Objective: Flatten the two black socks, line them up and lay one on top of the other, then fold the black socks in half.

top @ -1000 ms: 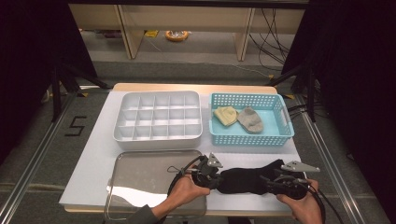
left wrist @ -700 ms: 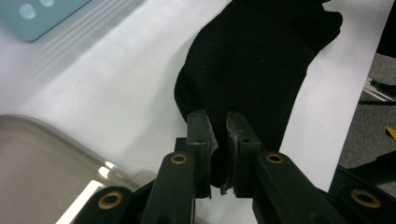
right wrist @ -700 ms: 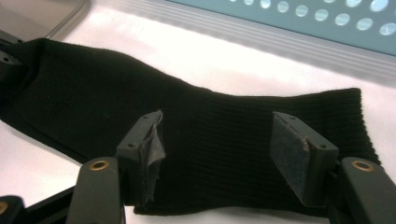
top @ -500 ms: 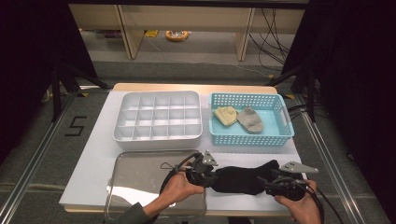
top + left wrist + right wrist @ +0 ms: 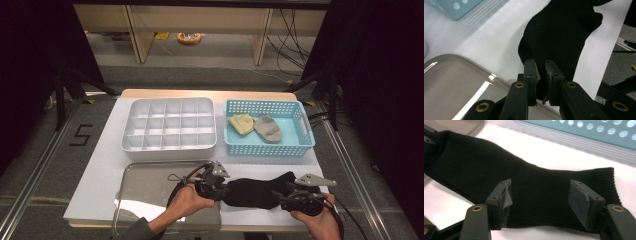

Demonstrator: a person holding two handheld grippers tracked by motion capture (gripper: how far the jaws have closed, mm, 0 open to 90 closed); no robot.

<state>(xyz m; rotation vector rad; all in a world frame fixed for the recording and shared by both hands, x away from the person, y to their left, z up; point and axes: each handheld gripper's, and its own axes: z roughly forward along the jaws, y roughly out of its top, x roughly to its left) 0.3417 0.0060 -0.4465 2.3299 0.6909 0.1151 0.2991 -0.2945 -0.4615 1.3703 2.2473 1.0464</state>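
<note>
A black sock (image 5: 255, 192) lies flat on the white table near the front edge, its toe end at the left and its ribbed cuff at the right. My left gripper (image 5: 225, 189) is shut on the toe end, at the tray's right rim. In the left gripper view the left gripper (image 5: 540, 75) pinches a fold of the black sock (image 5: 559, 32). My right gripper (image 5: 286, 197) stands open at the cuff end. In the right gripper view the right gripper (image 5: 541, 188) spreads wide over the black sock (image 5: 474, 162), its pads to either side of the ribbed part.
A metal tray (image 5: 150, 190) lies at the front left. Behind it stands a white compartment box (image 5: 170, 125). A blue basket (image 5: 267, 149) at the back right holds a yellow sock (image 5: 241, 123) and a grey sock (image 5: 267, 129).
My left gripper has drawn the sock's toe end a little to the left, toward the tray. The right gripper has stayed at the cuff.
</note>
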